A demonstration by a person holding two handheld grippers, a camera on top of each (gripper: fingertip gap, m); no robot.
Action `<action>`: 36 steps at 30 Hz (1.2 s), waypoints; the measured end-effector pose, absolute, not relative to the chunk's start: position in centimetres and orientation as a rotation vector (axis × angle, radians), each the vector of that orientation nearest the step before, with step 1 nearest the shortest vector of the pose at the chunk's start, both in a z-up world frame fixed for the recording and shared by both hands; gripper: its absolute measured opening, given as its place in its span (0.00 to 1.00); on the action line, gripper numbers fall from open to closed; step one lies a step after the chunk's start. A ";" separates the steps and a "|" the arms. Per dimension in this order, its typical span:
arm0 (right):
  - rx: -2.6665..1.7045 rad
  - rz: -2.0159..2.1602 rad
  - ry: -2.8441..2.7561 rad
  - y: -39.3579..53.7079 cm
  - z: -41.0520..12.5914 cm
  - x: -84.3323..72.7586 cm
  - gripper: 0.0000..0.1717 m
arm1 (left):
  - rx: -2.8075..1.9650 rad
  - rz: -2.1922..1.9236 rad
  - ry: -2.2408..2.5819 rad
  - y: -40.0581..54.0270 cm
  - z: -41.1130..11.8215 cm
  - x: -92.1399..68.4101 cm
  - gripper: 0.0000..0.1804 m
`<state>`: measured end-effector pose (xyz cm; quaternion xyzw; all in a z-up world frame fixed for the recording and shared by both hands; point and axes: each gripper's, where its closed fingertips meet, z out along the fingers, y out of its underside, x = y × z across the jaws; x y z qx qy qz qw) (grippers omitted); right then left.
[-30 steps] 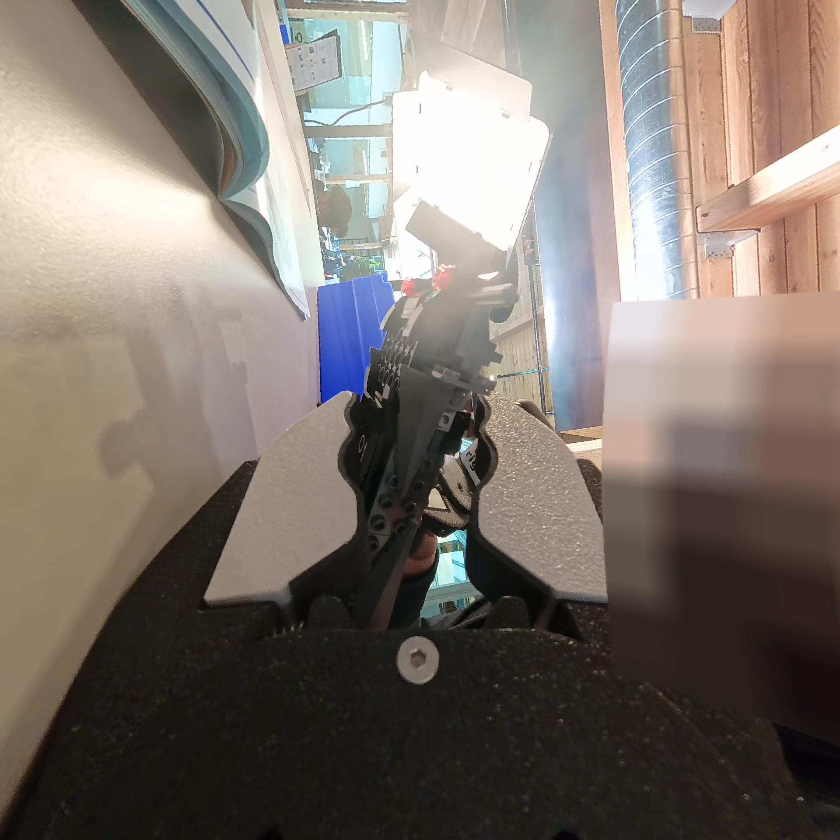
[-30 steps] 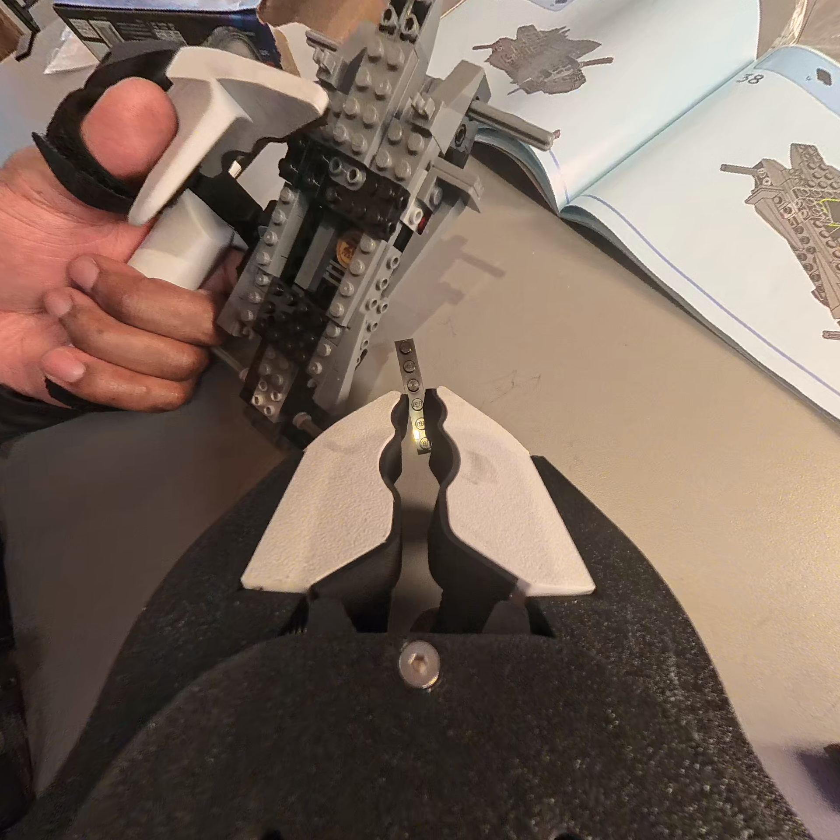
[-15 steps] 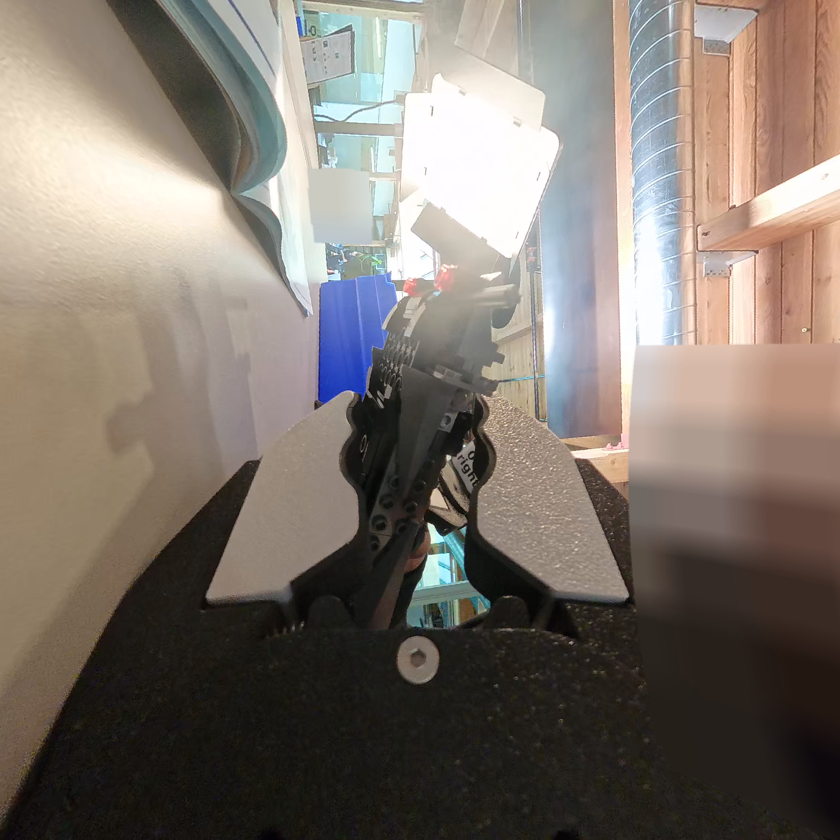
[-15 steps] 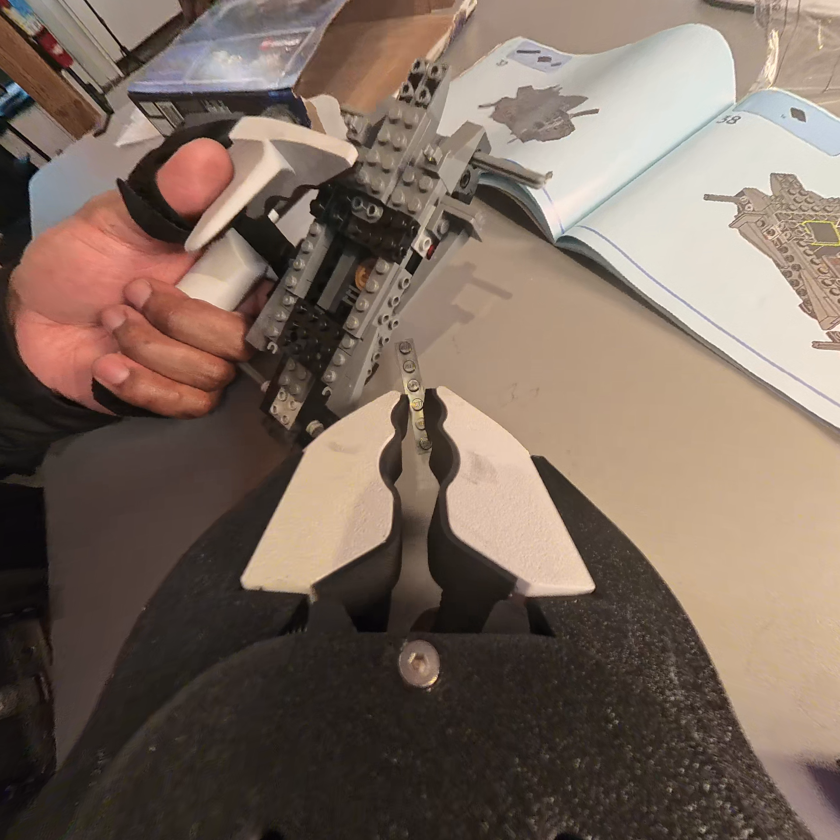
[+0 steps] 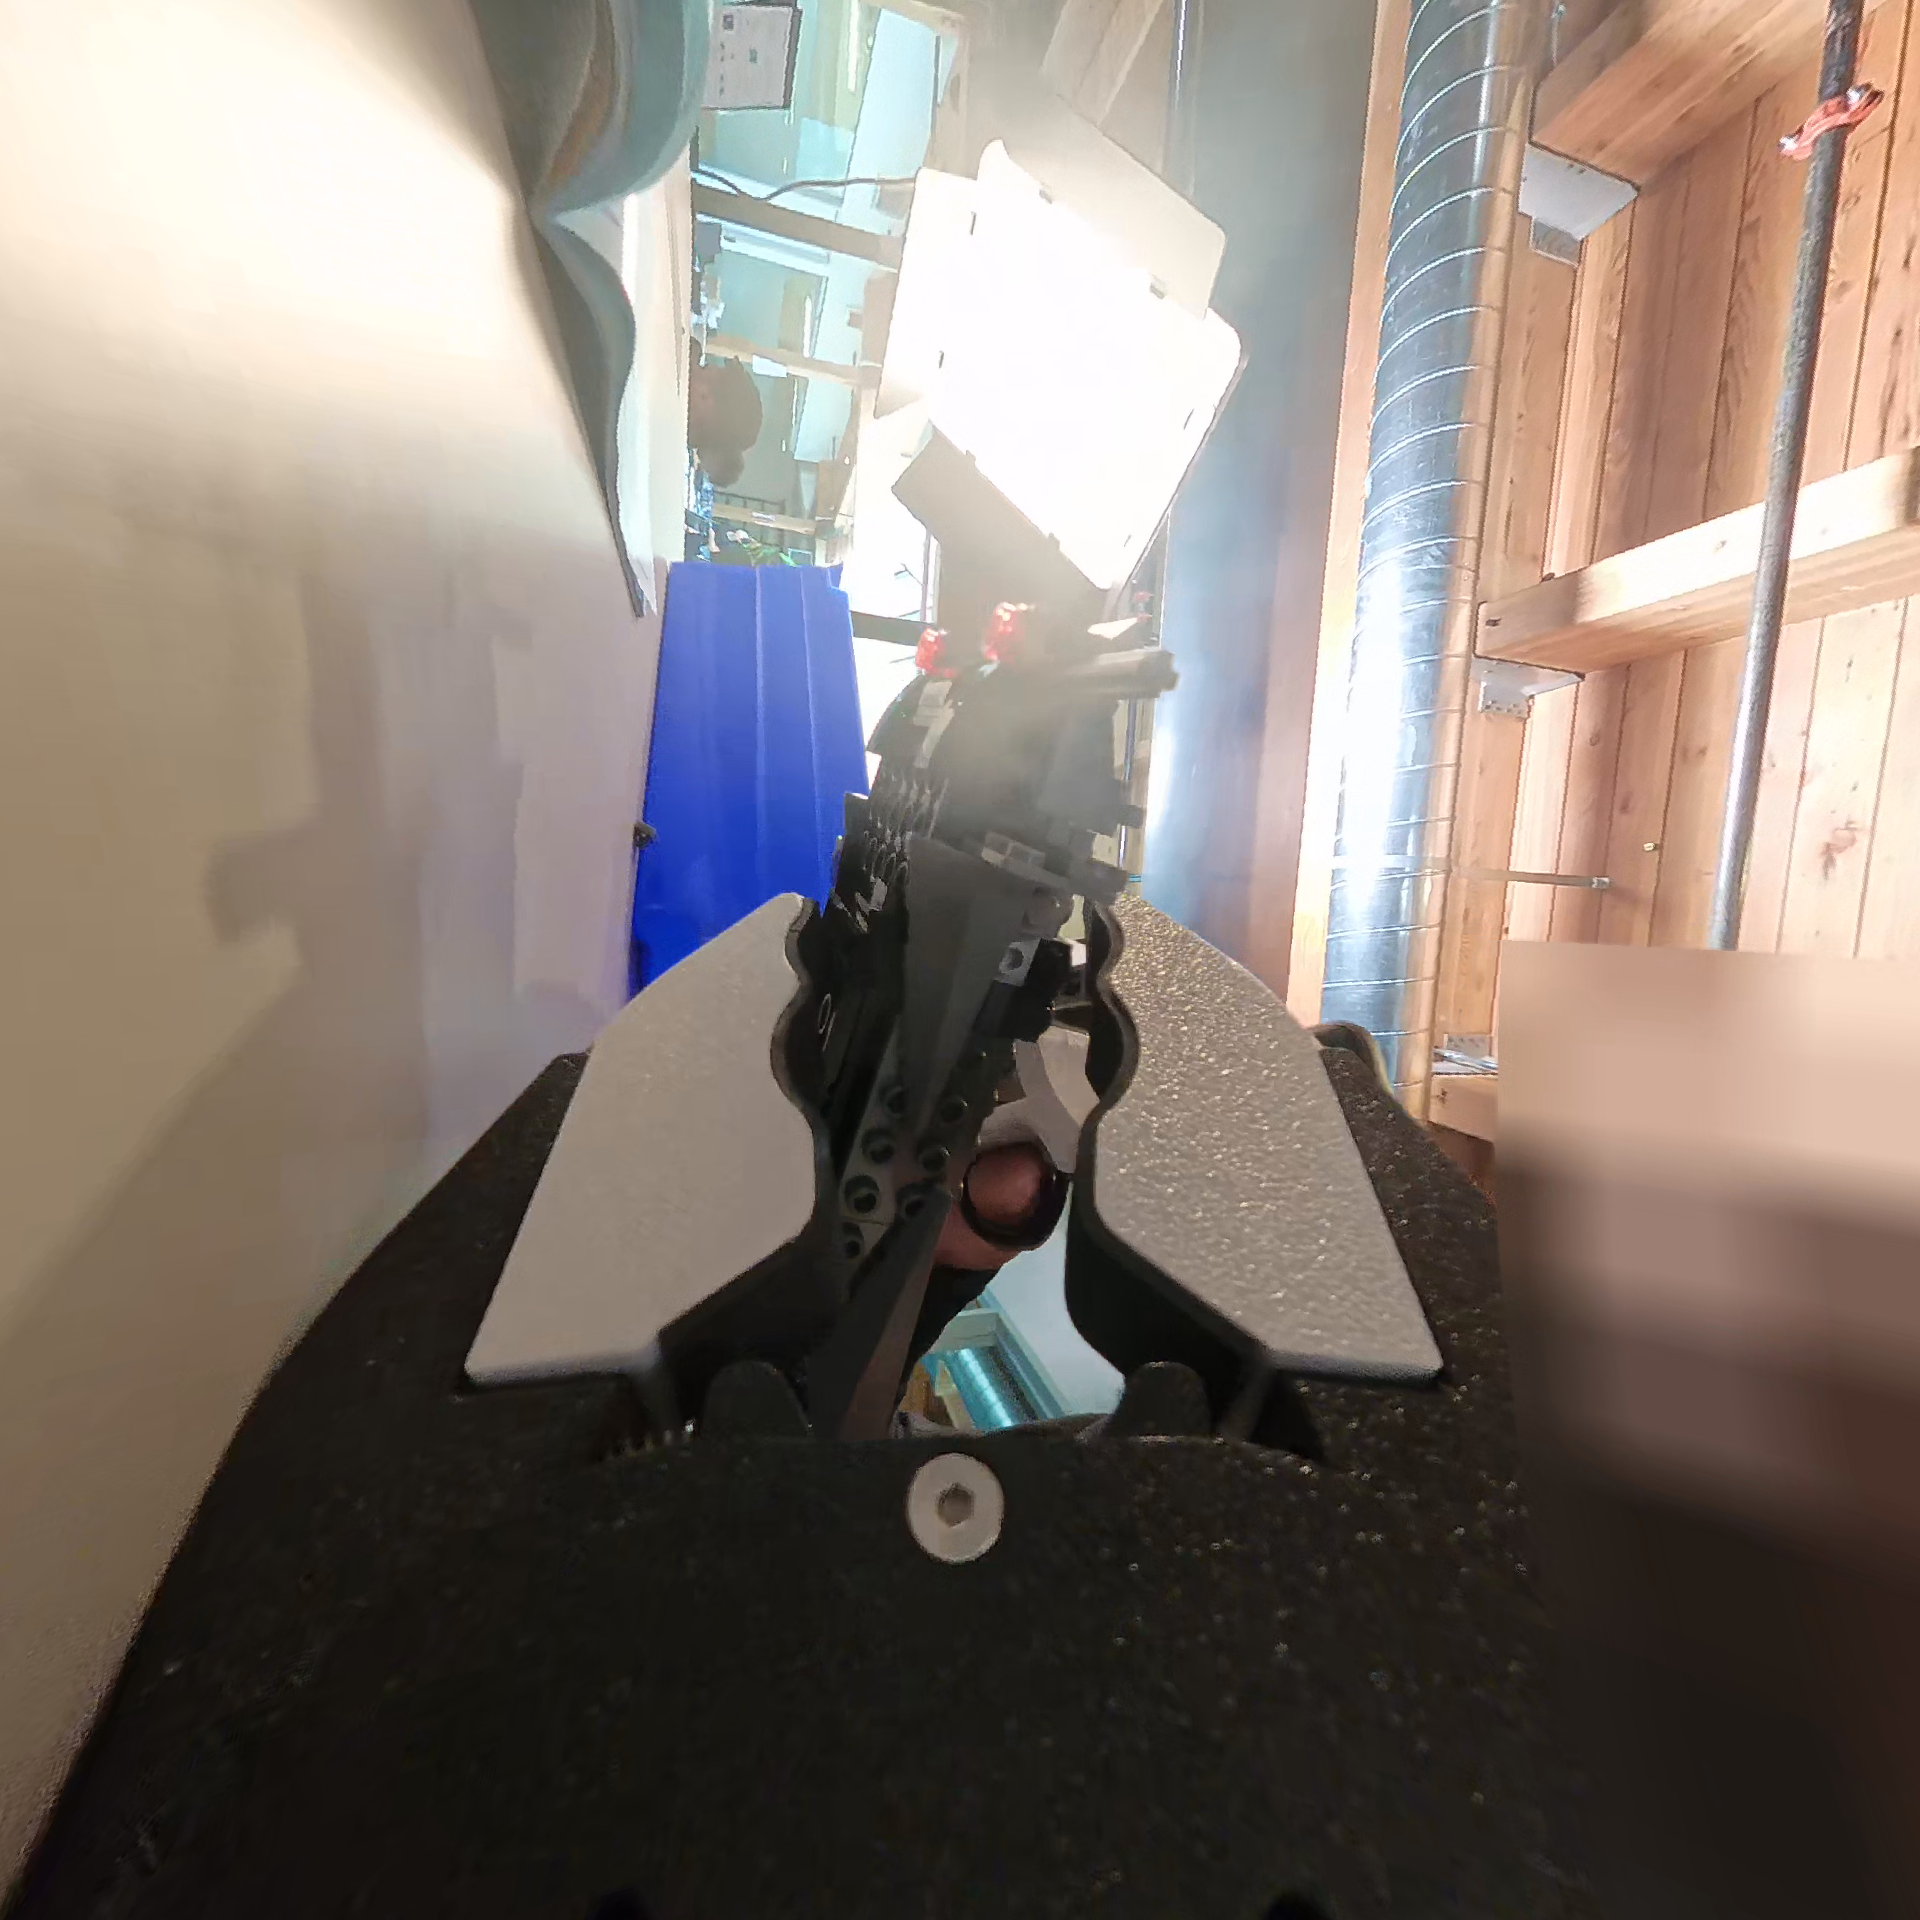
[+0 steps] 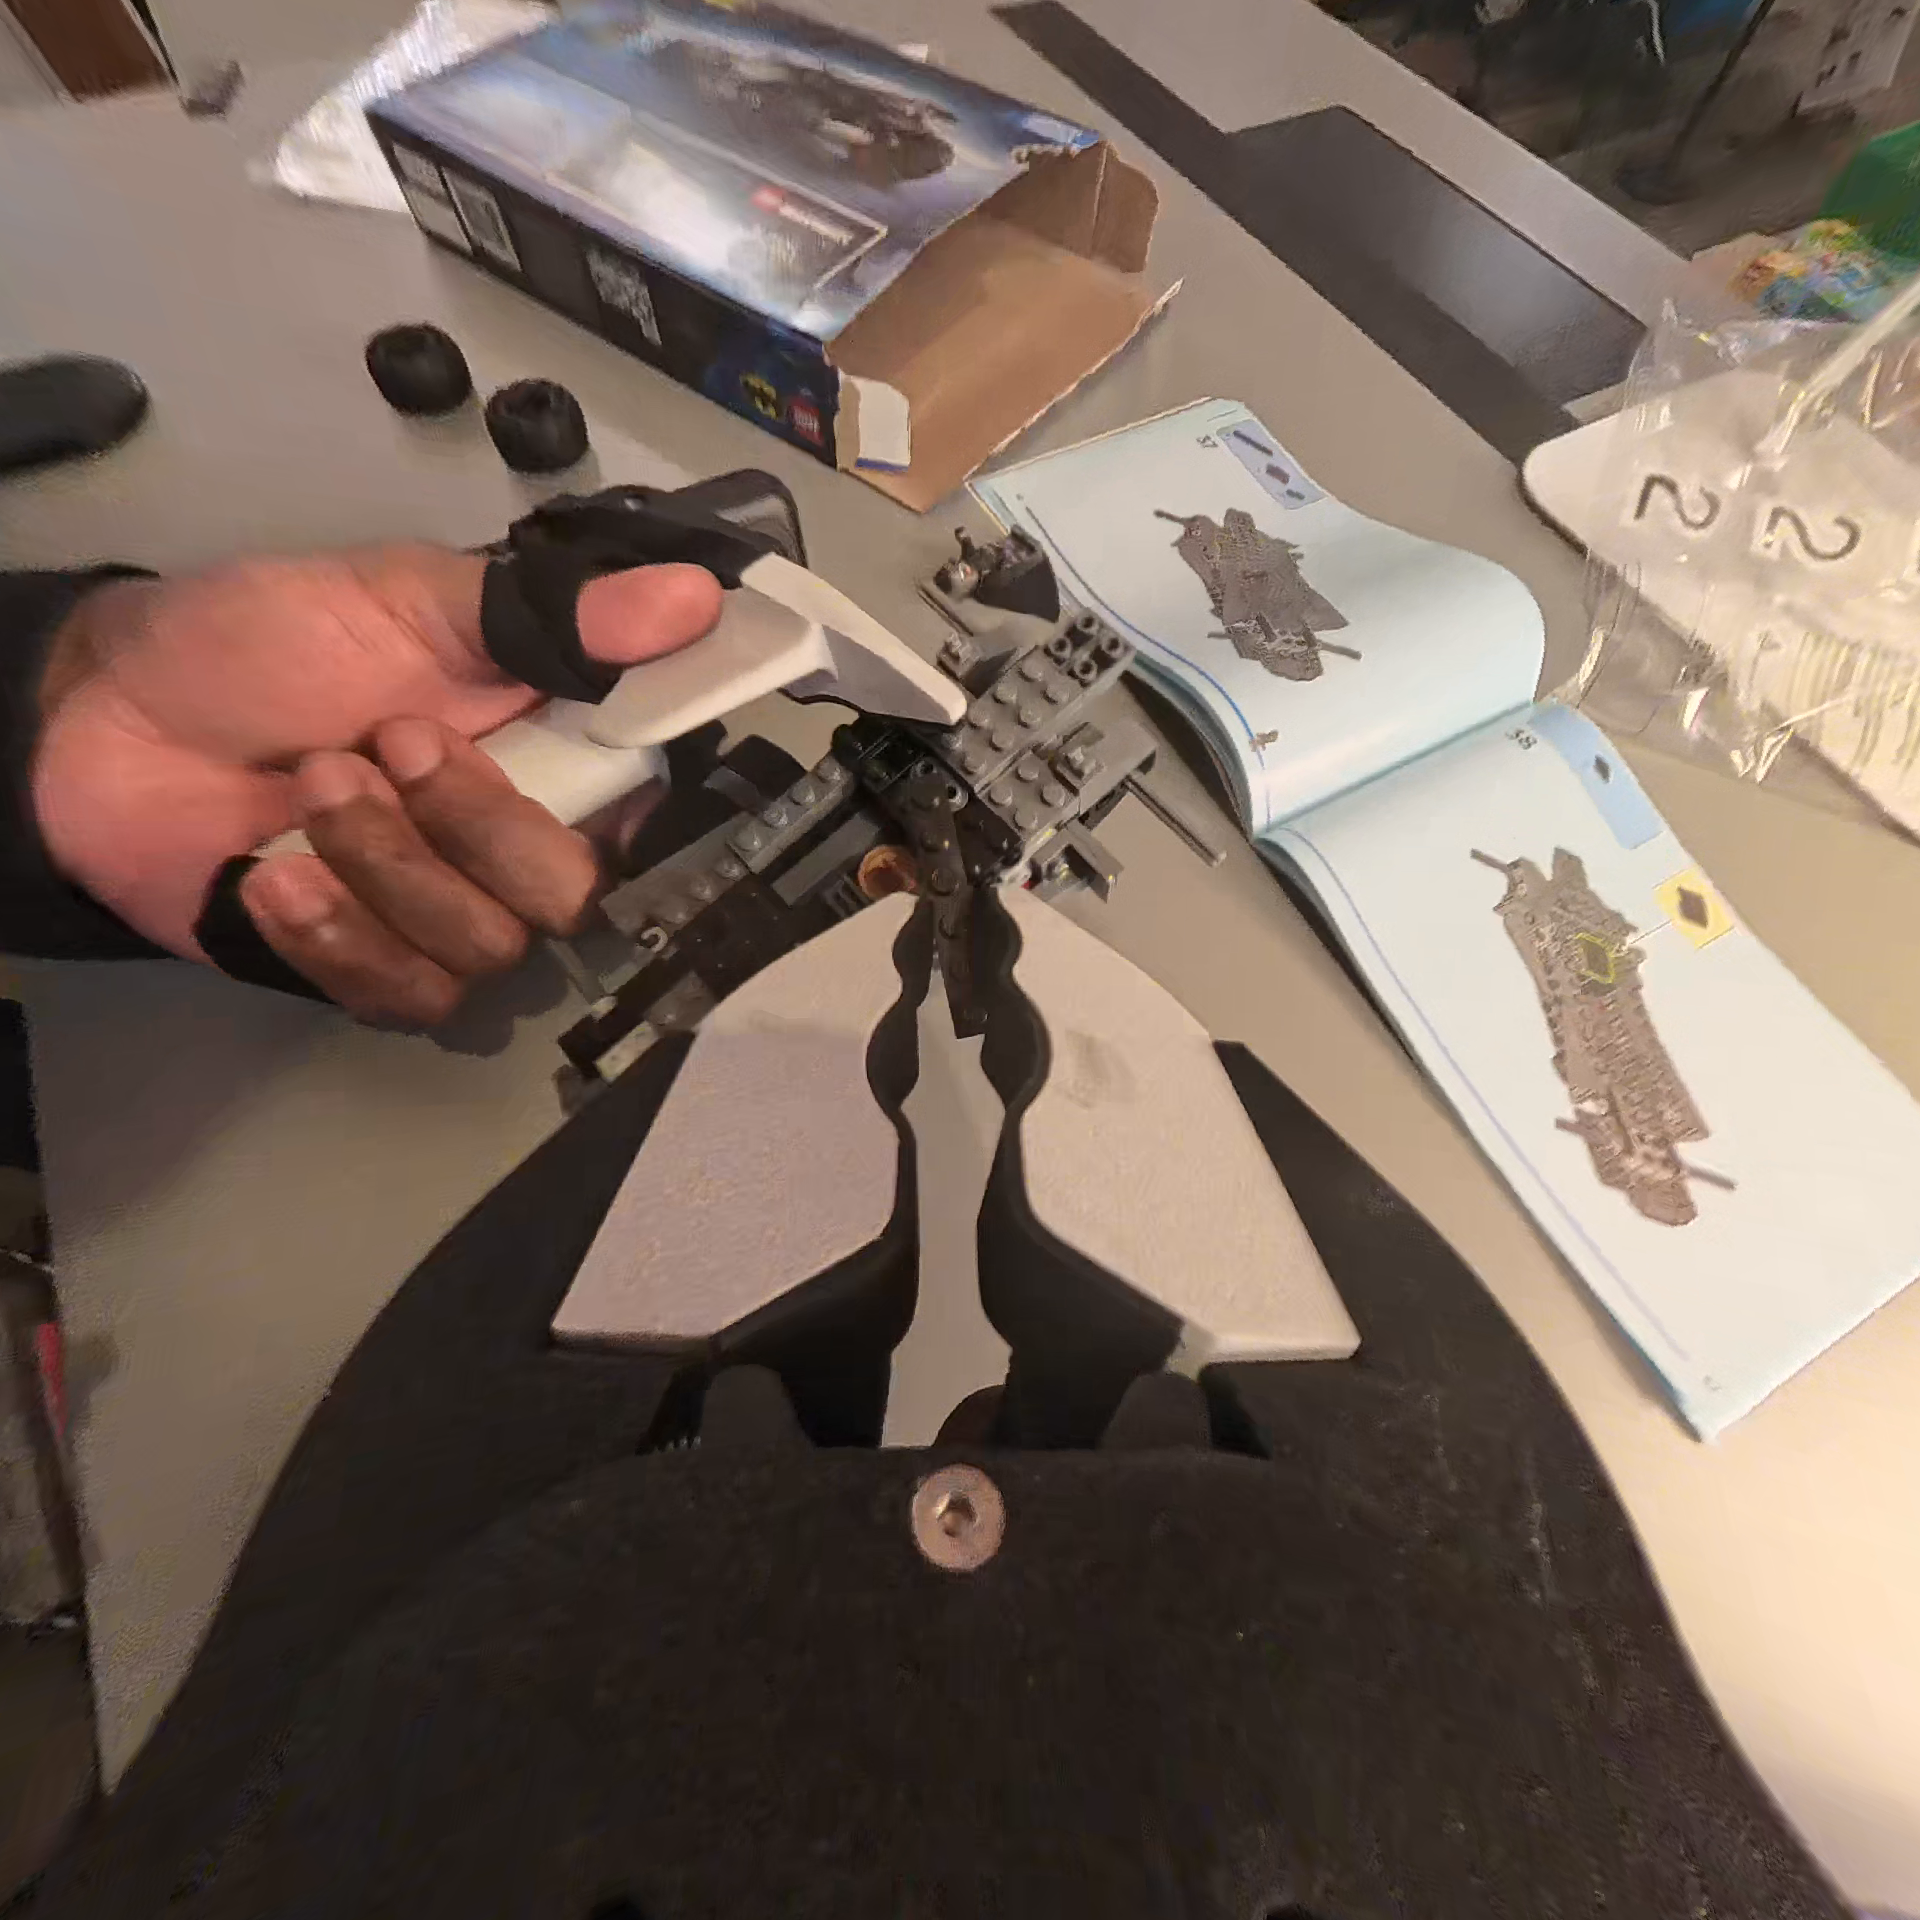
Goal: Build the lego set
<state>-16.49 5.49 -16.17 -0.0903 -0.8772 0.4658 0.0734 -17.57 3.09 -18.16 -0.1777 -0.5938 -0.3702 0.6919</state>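
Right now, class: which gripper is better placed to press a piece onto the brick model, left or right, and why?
Probably the right gripper: it pinches a thin dark plate whose tip already lies over the brick model. The left gripper is occupied clamping that model.

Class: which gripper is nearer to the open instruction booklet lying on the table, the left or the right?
Right. The right gripper, pinching a dark strip, sits just left of the instruction booklet. The left gripper, clamping the brick model, is farther left.
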 end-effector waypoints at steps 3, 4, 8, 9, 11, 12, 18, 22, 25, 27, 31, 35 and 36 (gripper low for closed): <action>-0.154 1.253 -2.646 4.5 -16.5 -16.2 0.04 | -0.374 -0.852 -1.332 3.0 -18.1 -17.0 0.27; -0.124 1.222 -2.651 4.2 -16.6 -16.0 0.04 | -0.370 -0.855 -1.333 2.9 -18.1 -16.8 0.28; -0.038 1.104 -2.658 3.2 -16.7 -15.6 0.04 | -0.344 -0.886 -1.312 2.7 -17.5 -16.4 0.30; -0.024 1.076 -2.657 3.1 -16.8 -15.6 0.04 | -0.335 -0.896 -1.307 2.6 -17.3 -16.4 0.30; 0.001 1.031 -2.651 2.7 -16.8 -15.6 0.04 | -0.323 -0.917 -1.299 2.5 -17.0 -16.2 0.31; 0.014 1.013 -2.648 2.5 -16.7 -15.5 0.04 | -0.323 -0.924 -1.298 2.5 -16.9 -16.1 0.31; 0.097 0.913 -2.636 1.6 -16.6 -15.3 0.04 | -0.307 -0.954 -1.289 2.0 -16.5 -15.8 0.34; 0.144 0.889 -2.646 1.2 -16.5 -15.1 0.04 | -0.310 -0.972 -1.278 1.7 -16.3 -15.6 0.35; 0.150 0.900 -2.662 0.9 -16.4 -15.0 0.04 | -0.308 -0.981 -1.273 1.4 -16.2 -15.5 0.35; 0.148 0.909 -2.670 0.8 -16.4 -15.0 0.04 | -0.309 -0.984 -1.271 1.3 -16.2 -15.5 0.35; 0.130 0.948 -2.676 0.5 -16.4 -14.9 0.04 | -0.312 -0.987 -1.272 1.0 -16.2 -15.4 0.35; 0.050 1.036 -2.667 0.7 -16.1 -15.0 0.04 | -0.307 -0.983 -1.279 0.8 -16.3 -15.4 0.32; 0.023 1.065 -2.662 0.9 -15.9 -15.0 0.04 | -0.311 -0.984 -1.284 0.8 -16.3 -15.4 0.31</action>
